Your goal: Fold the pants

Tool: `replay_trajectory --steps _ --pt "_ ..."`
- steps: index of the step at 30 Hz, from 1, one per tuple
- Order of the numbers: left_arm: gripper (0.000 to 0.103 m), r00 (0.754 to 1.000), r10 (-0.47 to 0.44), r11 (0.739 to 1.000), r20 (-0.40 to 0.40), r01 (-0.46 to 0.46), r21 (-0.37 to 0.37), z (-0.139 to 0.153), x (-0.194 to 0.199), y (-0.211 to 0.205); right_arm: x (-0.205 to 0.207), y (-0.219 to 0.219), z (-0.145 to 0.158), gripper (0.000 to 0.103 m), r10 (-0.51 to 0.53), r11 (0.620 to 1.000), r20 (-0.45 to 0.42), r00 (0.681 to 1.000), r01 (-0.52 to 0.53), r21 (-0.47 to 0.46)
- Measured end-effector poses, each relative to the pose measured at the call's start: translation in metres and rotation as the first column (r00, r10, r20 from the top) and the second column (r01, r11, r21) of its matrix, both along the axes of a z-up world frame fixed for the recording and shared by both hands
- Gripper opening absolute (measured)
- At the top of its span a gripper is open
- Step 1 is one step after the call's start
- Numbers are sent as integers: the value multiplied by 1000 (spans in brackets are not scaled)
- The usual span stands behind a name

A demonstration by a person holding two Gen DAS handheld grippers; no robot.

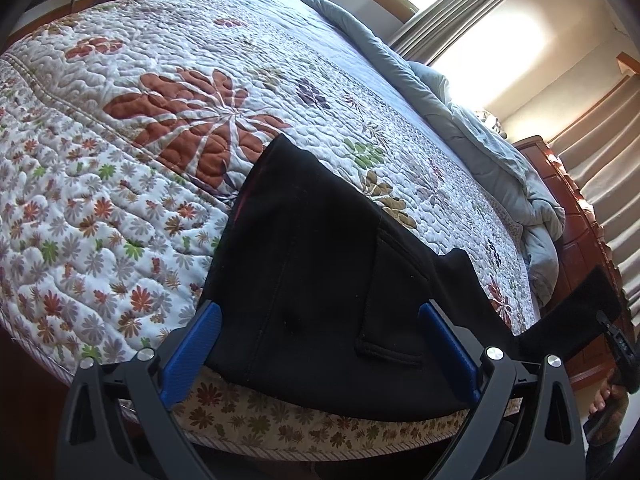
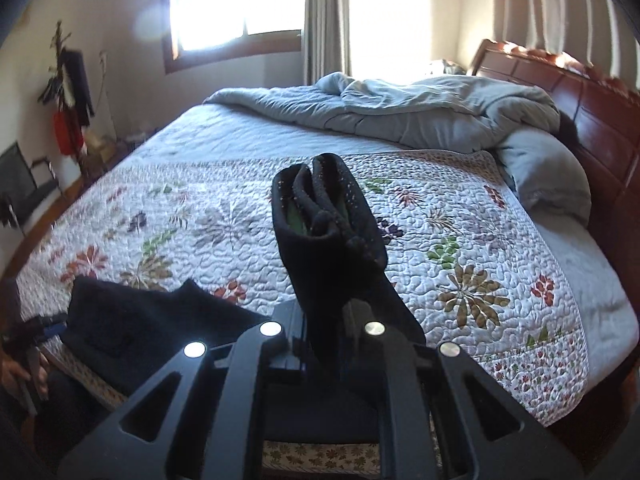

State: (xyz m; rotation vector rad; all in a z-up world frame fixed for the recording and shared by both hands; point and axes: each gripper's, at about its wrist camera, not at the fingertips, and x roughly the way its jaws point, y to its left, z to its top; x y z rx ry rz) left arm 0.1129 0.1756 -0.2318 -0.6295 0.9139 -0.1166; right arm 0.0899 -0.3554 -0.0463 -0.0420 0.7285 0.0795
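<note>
Sunlit bedroom with a wide bed, its floral quilt [image 1: 120,184] covering most of the mattress, and a grey duvet [image 2: 420,112] bunched against the wooden headboard [image 2: 592,120]. No box or basket shows; only bedding and cloth lie on the quilt. Black pants [image 1: 312,264] rest at the near edge of the bed, one part flat on the quilt. The left gripper [image 1: 318,344] stands with jaws wide apart on both sides of this flat part, its blue pads not pressing it. The right gripper [image 2: 324,344] is closed on a bunched fold of the pants, lifted above the quilt.
</note>
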Motion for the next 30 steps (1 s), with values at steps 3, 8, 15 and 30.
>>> replay_trajectory --steps 3,8,15,30 --pt "99 1000 -5 1000 6 5 -5 2 -1 2 3 27 -12 9 42 997 -22 999 -44 -67" --pt "99 1000 -17 1000 16 17 -7 3 -5 4 8 68 -38 9 104 985 -66 992 -112 -130" --pt "99 999 -28 999 26 28 -22 5 -7 7 11 103 -66 9 145 969 -123 982 -166 -181" --pt "99 999 -33 999 22 33 -21 4 -6 7 10 141 -109 9 210 891 -185 960 -266 -368"
